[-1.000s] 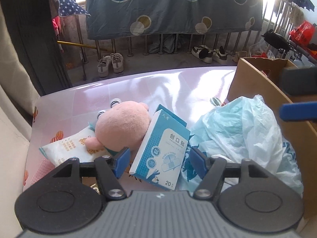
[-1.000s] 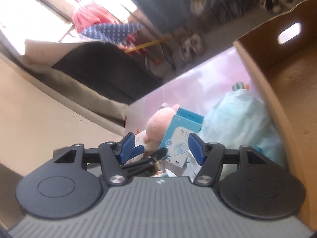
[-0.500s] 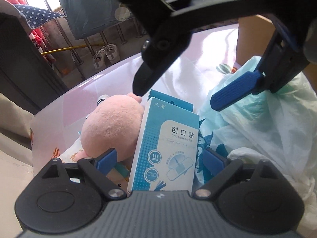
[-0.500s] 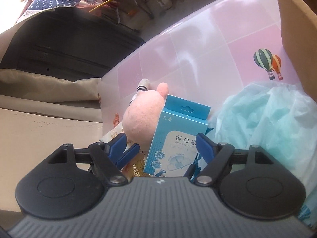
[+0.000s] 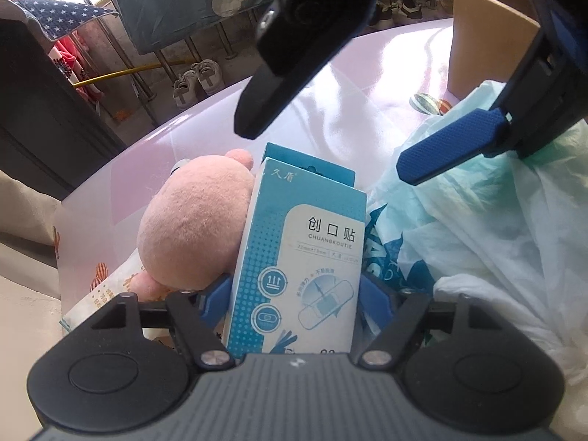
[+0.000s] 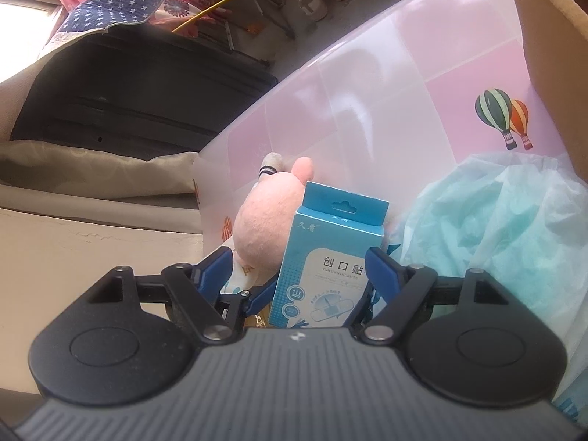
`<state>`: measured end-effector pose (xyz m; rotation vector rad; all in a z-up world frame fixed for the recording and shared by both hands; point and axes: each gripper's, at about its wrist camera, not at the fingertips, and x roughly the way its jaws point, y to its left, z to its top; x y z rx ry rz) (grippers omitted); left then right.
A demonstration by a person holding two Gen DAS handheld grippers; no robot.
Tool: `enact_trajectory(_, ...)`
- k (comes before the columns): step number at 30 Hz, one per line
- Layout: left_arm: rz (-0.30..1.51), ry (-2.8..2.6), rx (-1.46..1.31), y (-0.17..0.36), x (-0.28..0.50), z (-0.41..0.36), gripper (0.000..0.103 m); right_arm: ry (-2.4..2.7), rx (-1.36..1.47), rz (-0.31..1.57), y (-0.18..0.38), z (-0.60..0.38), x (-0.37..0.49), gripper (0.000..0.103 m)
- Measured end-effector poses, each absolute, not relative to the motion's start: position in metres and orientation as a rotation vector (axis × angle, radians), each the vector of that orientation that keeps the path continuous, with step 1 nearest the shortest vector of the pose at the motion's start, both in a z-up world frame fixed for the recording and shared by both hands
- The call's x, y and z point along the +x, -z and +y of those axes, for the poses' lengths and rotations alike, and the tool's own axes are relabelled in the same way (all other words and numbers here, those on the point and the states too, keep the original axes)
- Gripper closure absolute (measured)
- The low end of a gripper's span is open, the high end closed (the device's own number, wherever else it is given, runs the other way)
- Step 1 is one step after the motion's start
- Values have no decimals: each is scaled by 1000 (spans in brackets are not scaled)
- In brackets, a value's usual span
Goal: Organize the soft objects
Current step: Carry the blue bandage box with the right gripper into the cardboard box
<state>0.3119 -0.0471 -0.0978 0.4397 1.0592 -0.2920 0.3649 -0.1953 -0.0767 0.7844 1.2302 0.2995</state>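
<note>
Box, one, plush, one, bag, one

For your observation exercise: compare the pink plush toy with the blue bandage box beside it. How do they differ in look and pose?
The pink plush toy is rounded and fuzzy; the bandage box is flat-faced with sharp edges. The plush is plain pink, while the box is blue and white with printed text and pictures. The plush lies low on the pink table; the box stands propped up, leaning against the plush. Both sit left of the pale plastic bag.
</note>
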Motion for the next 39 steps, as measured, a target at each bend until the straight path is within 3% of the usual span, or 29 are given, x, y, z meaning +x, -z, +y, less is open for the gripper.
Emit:
enact_trajectory(20,1003,362,-93,3,276,22,28,-322,942,1236,65,-204,317,25)
enact_trajectory(23,976,377,-109,-9,260,20,28,-337,1005,1221,63,-207,302,35)
enact_trajectory(27,928,397,-110,-28,234,14,30,-361,1028,1190,52,-211,285,63)
enact_trajectory(39,842,553,-112,-70,198,-71,30,-408,1034,973,-16,-315,222,72)
